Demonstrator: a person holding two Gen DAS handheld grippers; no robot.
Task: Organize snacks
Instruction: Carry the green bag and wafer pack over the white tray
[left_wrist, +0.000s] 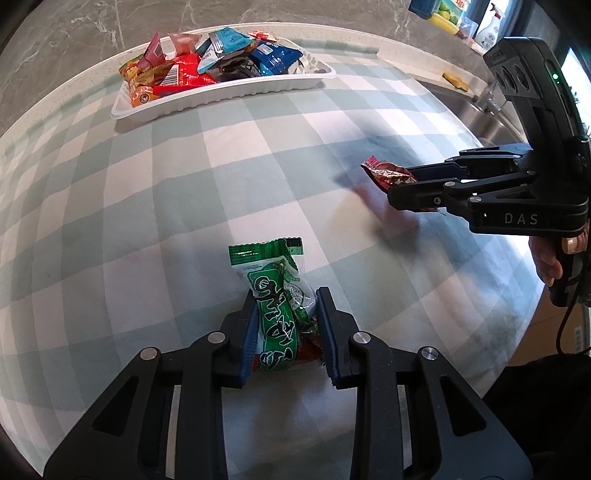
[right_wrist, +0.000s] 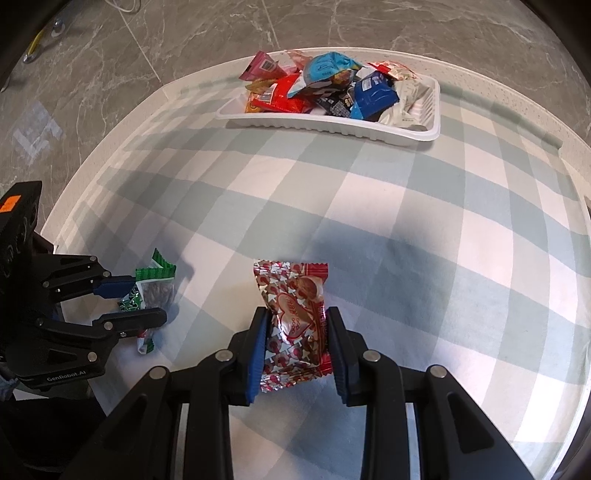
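My left gripper is shut on a green and white snack packet, held just over the checked tablecloth. That packet and the left gripper also show at the left of the right wrist view. My right gripper is shut on a red and silver snack packet with a heart print. From the left wrist view, the right gripper grips the red packet at the right. A white tray piled with several snacks sits at the far edge; the tray also appears in the right wrist view.
The round table ends close behind the tray, with grey marble floor beyond. A steel sink, a yellow sponge and bottles stand at the far right. A person's hand holds the right gripper's handle.
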